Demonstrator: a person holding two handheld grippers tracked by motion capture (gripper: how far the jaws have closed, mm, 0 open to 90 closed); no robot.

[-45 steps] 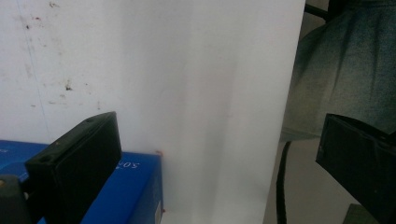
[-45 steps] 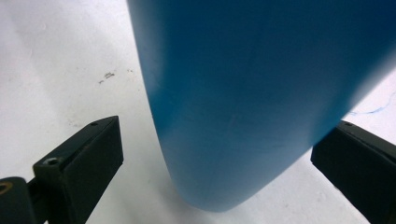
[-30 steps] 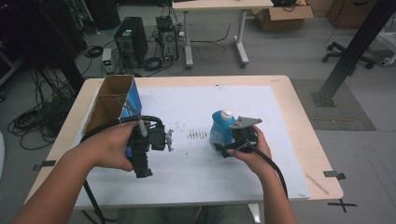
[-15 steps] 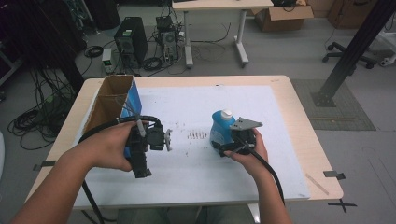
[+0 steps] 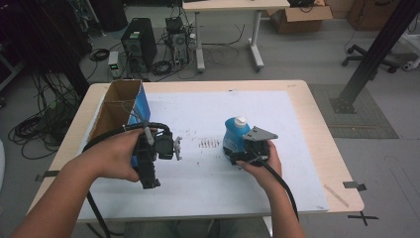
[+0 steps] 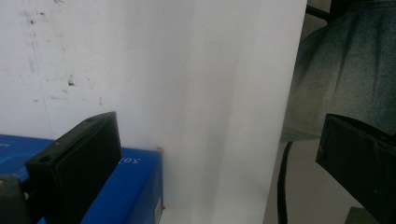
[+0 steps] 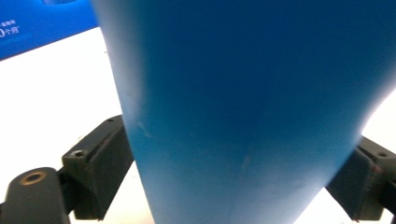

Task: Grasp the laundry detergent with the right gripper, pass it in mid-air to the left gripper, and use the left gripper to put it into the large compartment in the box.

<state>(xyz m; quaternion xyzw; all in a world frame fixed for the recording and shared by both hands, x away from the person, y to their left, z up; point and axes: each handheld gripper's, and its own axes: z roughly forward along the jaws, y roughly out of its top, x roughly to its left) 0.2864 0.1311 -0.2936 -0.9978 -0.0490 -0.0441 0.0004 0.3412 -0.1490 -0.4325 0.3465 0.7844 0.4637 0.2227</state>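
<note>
From the high view, the blue bottle (image 5: pixel 234 140) with its white cap (image 5: pixel 239 120) stands upright on the white sheet (image 5: pixel 208 183) that covers the desk (image 5: pixel 324 144), right of centre. The right gripper (image 5: pixel 236 153) is tucked in low against the bottle's near side, the hand wrapped round it from below, forearm running in from the bottom edge. Over on the left, the left gripper (image 5: pixel 176 147) is held above the sheet, turned sideways so its tip faces the bottle, well apart from it, wrist bent and the black cable looping over the knuckles. Behind that hand sits an open cardboard box (image 5: pixel 111 111) with a blue side.

Now the left gripper view: the two fingers (image 6: pixel 77 161) stand wide apart with nothing between them, just the white sheet beyond, the corner of a blue carton (image 6: pixel 135 186) at the lower left, and the desk's edge with denim fabric (image 6: pixel 345 79) past it.

And the right gripper view: the bottle's blue body is huge and close, sitting squarely between the fingers (image 7: pixel 95 170). They have just been closing in; the pads lie right against its flanks on both sides, gripping it low down.
</note>
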